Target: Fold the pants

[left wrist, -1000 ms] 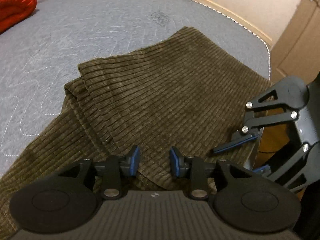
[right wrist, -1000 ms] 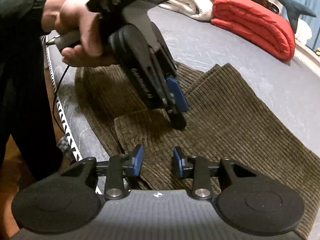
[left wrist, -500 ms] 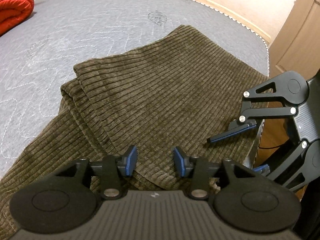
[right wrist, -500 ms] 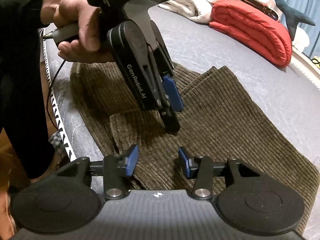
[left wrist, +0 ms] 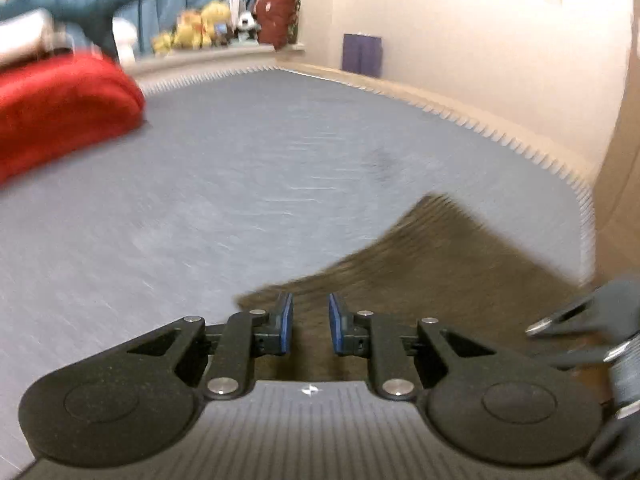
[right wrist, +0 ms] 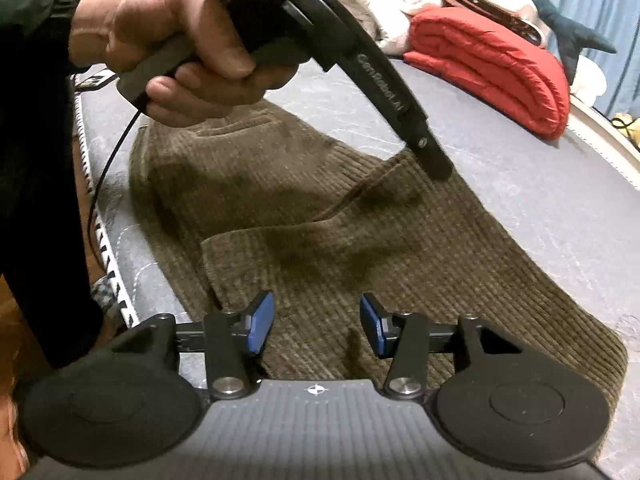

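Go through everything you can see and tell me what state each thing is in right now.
left claw: open, empty, raised over the pants
right claw: open, empty, low over the pants
corduroy pants: folded over, lying flat on the mattress, held by neither claw
red blanket: folded, resting on the mattress
grey mattress: bare, pants at its near edge

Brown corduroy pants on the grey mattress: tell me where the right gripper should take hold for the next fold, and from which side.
Take the brown corduroy pants at the near edge, directly ahead of the open right gripper, coming in low from the near side. The edge lies flat on the grey mattress, so one finger probably must slide underneath.
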